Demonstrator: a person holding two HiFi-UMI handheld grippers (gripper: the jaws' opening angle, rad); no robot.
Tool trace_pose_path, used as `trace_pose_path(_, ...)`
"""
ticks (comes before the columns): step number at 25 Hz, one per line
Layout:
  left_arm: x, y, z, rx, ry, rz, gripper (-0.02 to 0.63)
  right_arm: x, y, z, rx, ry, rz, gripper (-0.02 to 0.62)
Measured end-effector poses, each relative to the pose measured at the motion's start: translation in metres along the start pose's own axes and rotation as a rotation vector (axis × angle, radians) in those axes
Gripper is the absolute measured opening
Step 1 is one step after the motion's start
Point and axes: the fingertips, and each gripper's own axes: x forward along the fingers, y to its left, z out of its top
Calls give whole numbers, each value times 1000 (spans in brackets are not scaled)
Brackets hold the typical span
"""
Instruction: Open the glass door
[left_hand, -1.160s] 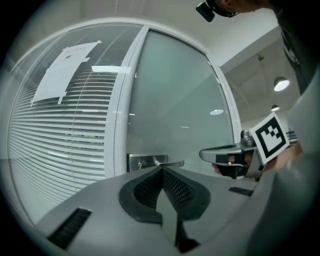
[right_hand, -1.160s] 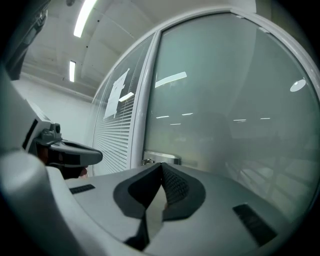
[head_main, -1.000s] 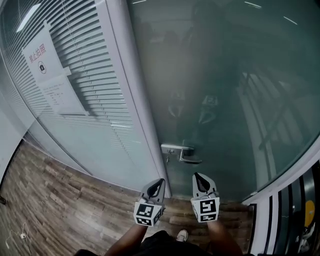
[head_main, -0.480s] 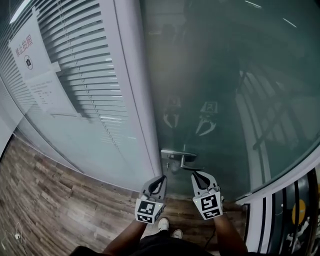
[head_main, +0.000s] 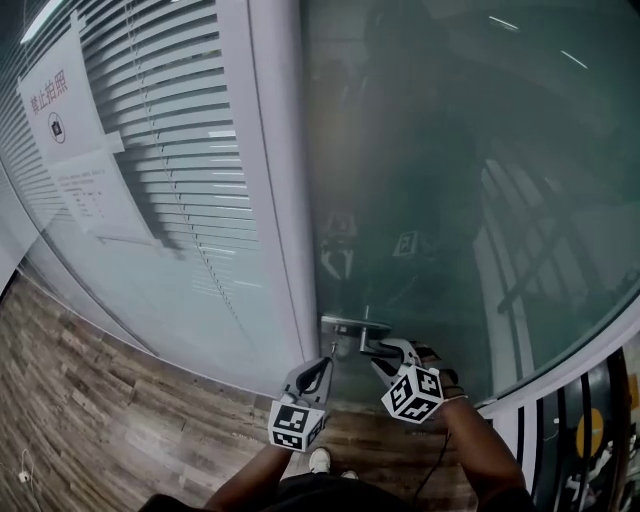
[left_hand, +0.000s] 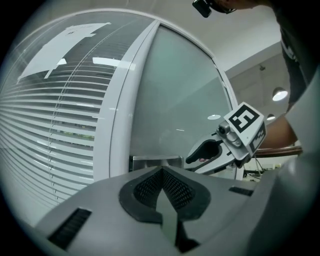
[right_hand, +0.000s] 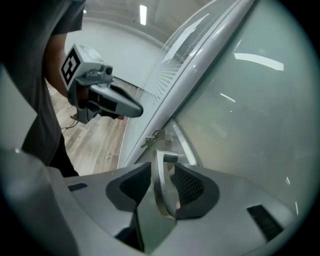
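Left tool closed; "禁止拍照" notice

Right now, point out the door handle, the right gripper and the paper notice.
door handle (right_hand: 161, 181), right gripper view, lever's middle.
right gripper (head_main: 382, 352), head view, between fingertips; jaws opening around the handle.
paper notice (head_main: 58, 105), head view, upper sheet's middle.

Office — glass door, blinds, posted notice

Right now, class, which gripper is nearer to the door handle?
Right. The right gripper has the door handle between its opening jaws; the left gripper hangs short of it, by the door frame.
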Motion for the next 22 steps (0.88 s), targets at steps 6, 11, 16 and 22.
trace_pose_path(6,-1,8,-6,-33,13,11,-2,32,6,-5,-93,80,120,138)
trace_pose_path(11,2,10,-6,-33,7,13,-2,40,11,-12,-22,71,203,138)
trace_pose_path(16,5,6,-4,-39,16,2,-2,50,16,-12,-32,50,229,72)
trace_pose_path(22,10,7,-11,-59,41,-5,-2,49,17,-8,-57,-17,245,54)
